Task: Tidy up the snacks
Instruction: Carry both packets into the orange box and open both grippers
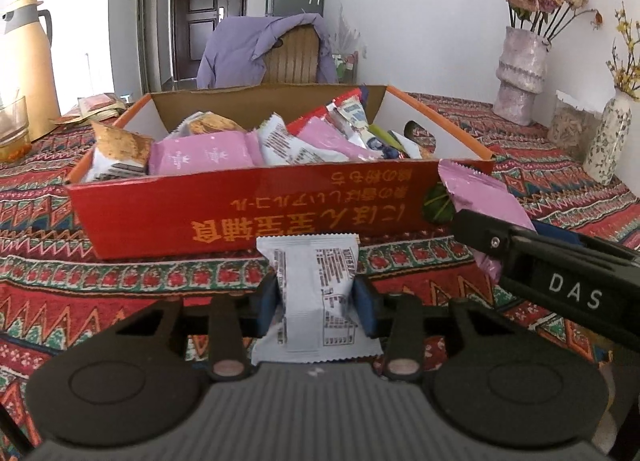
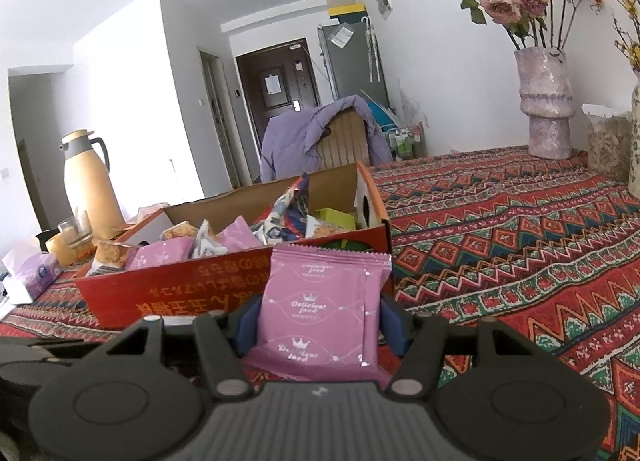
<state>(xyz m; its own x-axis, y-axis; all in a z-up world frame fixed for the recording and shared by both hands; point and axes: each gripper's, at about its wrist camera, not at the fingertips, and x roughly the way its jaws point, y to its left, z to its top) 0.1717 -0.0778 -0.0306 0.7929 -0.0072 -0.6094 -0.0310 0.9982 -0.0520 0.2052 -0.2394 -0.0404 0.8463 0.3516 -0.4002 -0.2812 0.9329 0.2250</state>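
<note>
While tools grip packets, red box (image 1: 256,209) brims with snacks (image 1: 208,153).

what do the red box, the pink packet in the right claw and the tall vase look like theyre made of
Red box: likely cardboard; plain brown inside walls, printed matte red outside, folded corners.
Pink packet: thin plastic film, probably; slight sheen, crimped serrated top edge, creases where the right claw pinches it.
Tall vase: seemingly ceramic or stone-like; rough, mottled lilac-grey surface, matte rather than glossy.
</note>
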